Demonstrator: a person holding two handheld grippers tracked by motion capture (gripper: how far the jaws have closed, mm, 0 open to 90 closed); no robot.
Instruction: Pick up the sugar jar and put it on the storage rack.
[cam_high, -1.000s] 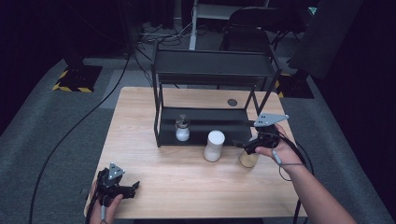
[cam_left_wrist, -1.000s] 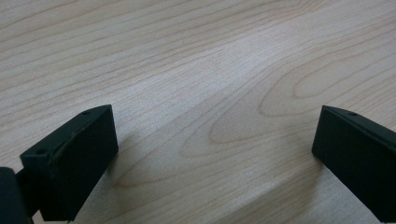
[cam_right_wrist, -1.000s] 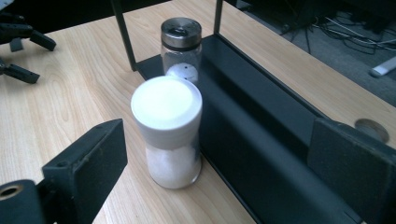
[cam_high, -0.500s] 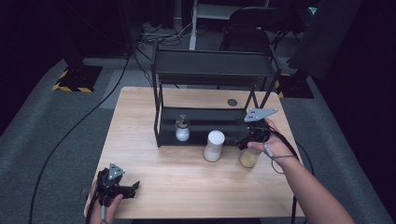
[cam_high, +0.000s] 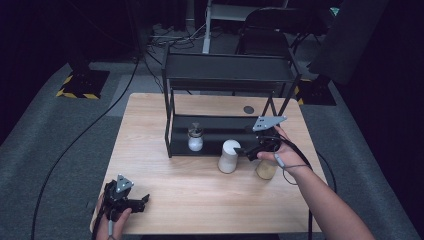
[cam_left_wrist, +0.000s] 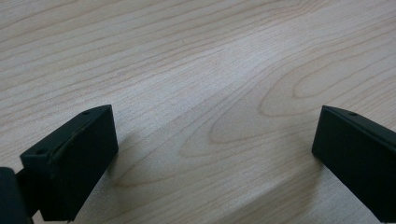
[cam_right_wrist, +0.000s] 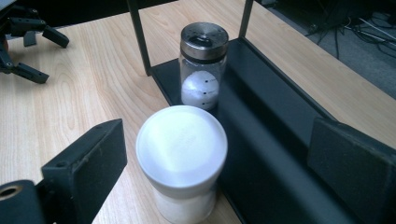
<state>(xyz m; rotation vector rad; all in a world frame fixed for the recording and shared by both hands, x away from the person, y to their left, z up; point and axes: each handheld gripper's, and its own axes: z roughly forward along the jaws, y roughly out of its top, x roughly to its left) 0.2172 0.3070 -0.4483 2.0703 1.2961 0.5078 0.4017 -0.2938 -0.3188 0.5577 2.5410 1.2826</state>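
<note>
A white-lidded jar (cam_high: 229, 156) stands on the wooden table (cam_high: 190, 210) just in front of the black two-tier shelf (cam_high: 230, 75). My right gripper (cam_high: 248, 150) hovers open just right of it. In the right gripper view its jaws stand wide on either side of the white-lidded jar (cam_right_wrist: 181, 154), not touching it. A glass shaker (cam_right_wrist: 203, 65) with a metal top and white powder stands on the shelf's lower tier (cam_right_wrist: 266, 116). A jar of tan contents (cam_high: 266, 169) sits under the right hand. My left gripper (cam_high: 135, 202) rests open at the front left, over bare wood (cam_left_wrist: 215, 70).
A small dark disc (cam_high: 248, 109) lies on the table behind the shelf. The shelf's upright posts (cam_right_wrist: 139, 35) rise beside the shaker. A black cable (cam_high: 75, 145) runs over the grey floor at the left. The left gripper (cam_right_wrist: 23, 28) shows far off across the table.
My right gripper has shifted left, away from the tan jar and toward the white-lidded jar. The left gripper has stayed put.
</note>
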